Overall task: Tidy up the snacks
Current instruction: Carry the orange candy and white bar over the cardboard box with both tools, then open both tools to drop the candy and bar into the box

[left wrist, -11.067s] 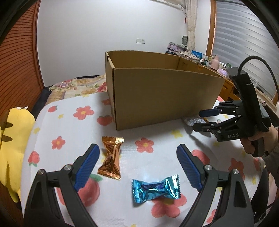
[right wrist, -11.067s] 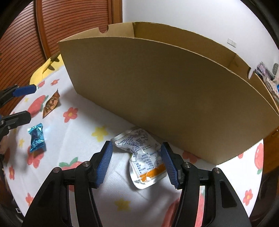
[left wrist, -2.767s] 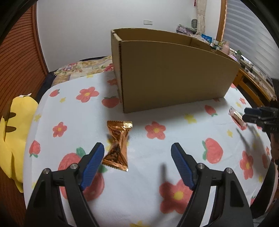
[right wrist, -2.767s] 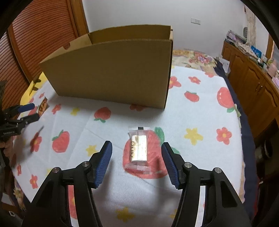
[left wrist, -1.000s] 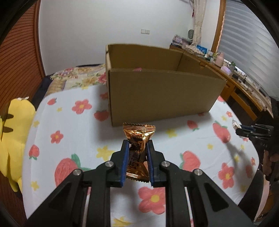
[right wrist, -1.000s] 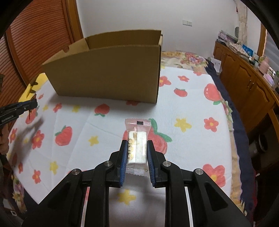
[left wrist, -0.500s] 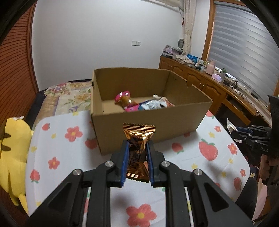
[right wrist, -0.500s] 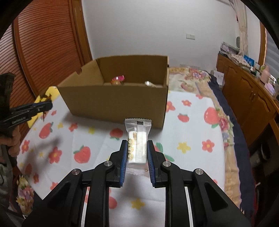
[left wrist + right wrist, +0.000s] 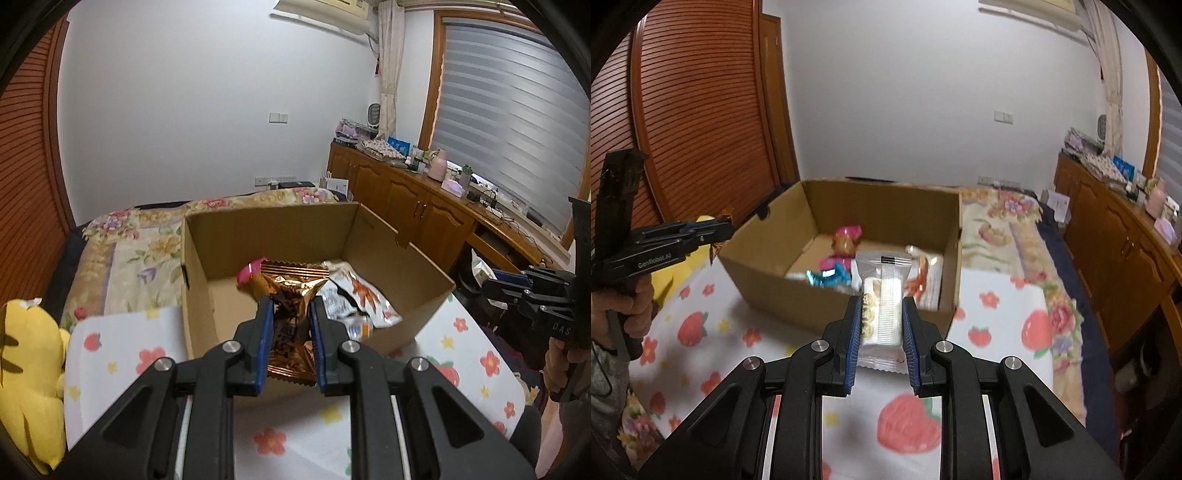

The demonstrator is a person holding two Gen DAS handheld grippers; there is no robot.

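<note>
Bedroom: floral tablecloth, cardboard box on it with snacks inside, wooden cabinets along the window wall. Left gripper raised before the box, clamped on bronze candy. Right gripper likewise, clamped on clear biscuit pack.

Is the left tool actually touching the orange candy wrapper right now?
Touching. In the left wrist view the left tool is shut on the orange candy wrapper, both blue pads pressed flat against its sides with no gap.
</note>
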